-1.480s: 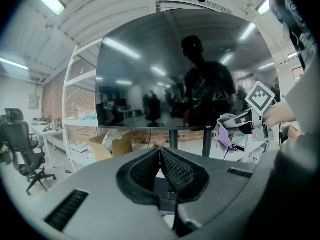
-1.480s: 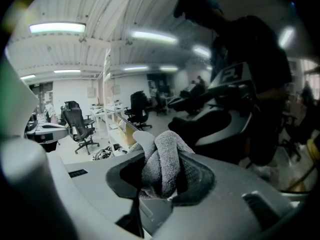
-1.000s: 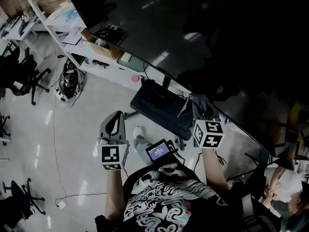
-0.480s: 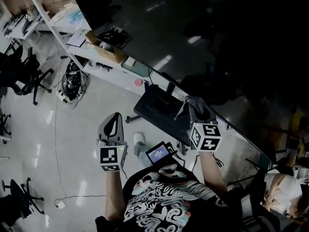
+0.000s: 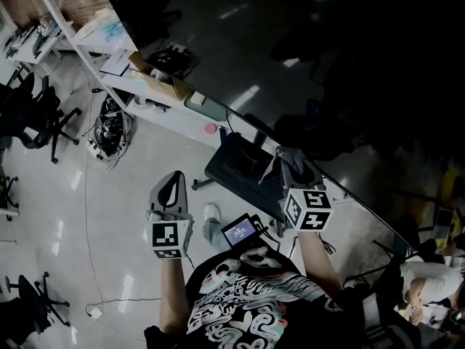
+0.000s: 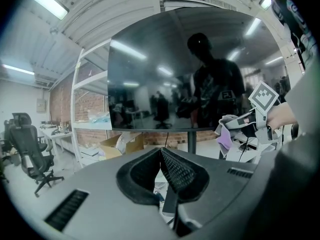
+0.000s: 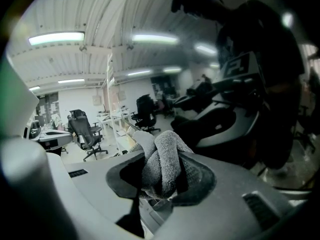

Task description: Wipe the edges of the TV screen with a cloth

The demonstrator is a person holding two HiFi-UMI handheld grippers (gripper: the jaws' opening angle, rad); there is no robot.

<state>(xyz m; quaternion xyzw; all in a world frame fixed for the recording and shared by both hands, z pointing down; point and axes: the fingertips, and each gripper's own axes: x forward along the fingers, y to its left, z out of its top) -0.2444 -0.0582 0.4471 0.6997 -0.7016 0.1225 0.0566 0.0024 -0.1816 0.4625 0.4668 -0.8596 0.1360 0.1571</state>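
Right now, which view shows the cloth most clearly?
The right gripper view: the grey cloth sits close, clamped in the right hand-held gripper. The left gripper view shows it small at the right; the head view shows only a dim bunch.

R gripper [image 5: 289, 171] w/ cloth [image 5: 286, 156] at TV screen [image 5: 327, 64] lower edge; L gripper [image 5: 171, 182] apart.

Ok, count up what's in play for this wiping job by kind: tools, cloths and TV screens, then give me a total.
Tools: 2, the left tool shut and empty, the right tool shut on the cloth
Cloths: 1, the grey cloth
TV screens: 1, the dark TV screen
Total: 4
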